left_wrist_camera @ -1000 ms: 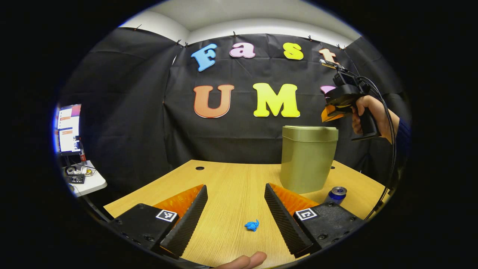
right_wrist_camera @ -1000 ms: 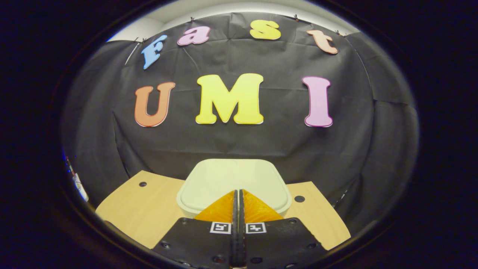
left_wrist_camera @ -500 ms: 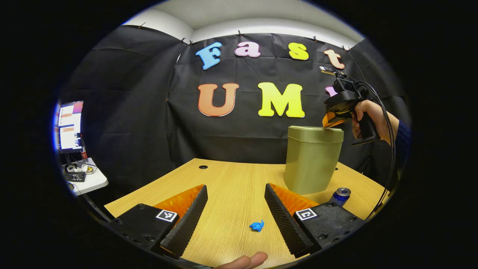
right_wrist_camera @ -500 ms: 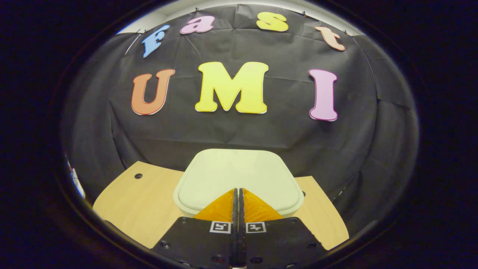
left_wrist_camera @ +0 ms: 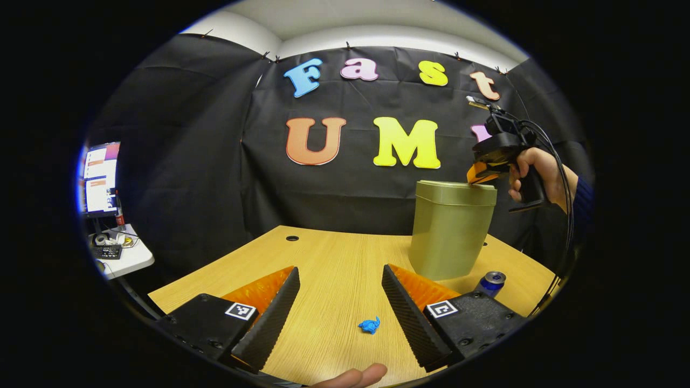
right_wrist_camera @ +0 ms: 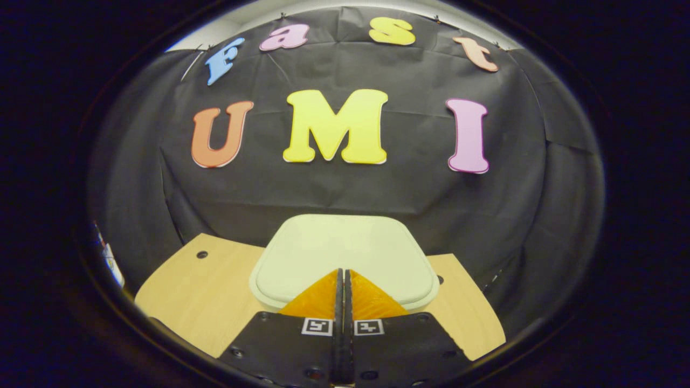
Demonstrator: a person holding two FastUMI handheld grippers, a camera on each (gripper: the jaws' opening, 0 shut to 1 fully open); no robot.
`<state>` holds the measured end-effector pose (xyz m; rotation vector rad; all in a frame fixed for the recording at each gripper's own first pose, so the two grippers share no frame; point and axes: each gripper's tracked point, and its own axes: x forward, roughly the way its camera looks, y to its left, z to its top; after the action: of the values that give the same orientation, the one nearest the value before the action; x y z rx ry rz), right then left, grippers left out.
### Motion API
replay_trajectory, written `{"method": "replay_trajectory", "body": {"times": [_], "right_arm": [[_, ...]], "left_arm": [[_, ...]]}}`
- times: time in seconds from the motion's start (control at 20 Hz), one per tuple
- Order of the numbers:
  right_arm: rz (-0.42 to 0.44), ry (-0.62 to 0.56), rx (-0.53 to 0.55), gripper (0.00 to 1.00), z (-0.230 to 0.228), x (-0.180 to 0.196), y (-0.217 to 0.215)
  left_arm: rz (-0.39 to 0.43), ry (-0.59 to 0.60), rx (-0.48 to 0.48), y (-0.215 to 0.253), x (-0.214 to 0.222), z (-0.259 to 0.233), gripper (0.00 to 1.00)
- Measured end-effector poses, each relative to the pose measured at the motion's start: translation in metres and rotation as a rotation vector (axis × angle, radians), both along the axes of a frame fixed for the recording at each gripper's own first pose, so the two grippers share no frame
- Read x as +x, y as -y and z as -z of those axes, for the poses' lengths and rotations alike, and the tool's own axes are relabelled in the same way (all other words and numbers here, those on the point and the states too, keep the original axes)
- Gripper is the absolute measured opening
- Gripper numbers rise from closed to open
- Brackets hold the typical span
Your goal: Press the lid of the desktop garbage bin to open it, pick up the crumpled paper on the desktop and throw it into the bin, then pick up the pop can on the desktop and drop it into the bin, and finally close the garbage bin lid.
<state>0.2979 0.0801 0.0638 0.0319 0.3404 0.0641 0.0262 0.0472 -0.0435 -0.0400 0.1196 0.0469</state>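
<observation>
Presently, right gripper (right_wrist_camera: pixel 343 272), fingers together, tips on closed bin lid (right_wrist_camera: pixel 345 253) at lower centre, evidently to press it open; left gripper (left_wrist_camera: pixel 340 302) spread above crumpled paper (left_wrist_camera: pixel 370 325).

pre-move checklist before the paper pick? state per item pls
1. Bin lid open: not ok, it lies flat and closed.
2. Right tongs on the lid: ok, shut, tips at its near edge; the left gripper view shows them at the lid's rim.
3. Left tongs ready: ok, open, nothing held.
4. Crumpled paper reachable: ok, on the desktop between the open fingers.
5. Pop can in place: ok, beside the bin.
6. Lid latch released: cannot tell.
</observation>
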Motion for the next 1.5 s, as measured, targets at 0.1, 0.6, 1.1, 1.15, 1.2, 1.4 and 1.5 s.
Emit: {"method": "replay_trajectory", "body": {"times": [0.1, 0.6, 1.1, 1.15, 1.2, 1.4, 1.5], "right_arm": [[-0.015, 0.049, 0.023, 0.0, -0.015, -0.007, 0.004], [-0.119, 0.295, -0.008, 0.28, -0.082, -0.124, 0.006], [-0.08, 0.413, -0.008, 0.94, -0.053, -0.21, 0.049], [-0.097, 0.416, -0.004, 0.97, -0.044, -0.218, 0.049], [-0.102, 0.416, -0.017, 0.94, -0.035, -0.223, 0.052], [-0.069, 0.391, -0.067, 0.94, 0.016, -0.237, 0.07], [-0.097, 0.361, -0.094, 0.97, 0.037, -0.247, 0.067]], "left_arm": [[0.003, -0.009, -0.001, 0.0, 0.0, 0.002, 0.99], [-0.032, -0.035, -0.015, -0.005, 0.011, 0.014, 0.99], [0.016, -0.066, -0.005, 0.021, 0.021, 0.035, 0.99], [0.021, -0.078, -0.002, 0.023, 0.023, 0.039, 0.99], [0.021, -0.088, 0.0, 0.023, 0.024, 0.044, 0.99], [0.032, -0.135, -0.007, 0.029, 0.031, 0.064, 0.99], [0.036, -0.167, -0.013, 0.031, 0.034, 0.076, 0.99]]}}
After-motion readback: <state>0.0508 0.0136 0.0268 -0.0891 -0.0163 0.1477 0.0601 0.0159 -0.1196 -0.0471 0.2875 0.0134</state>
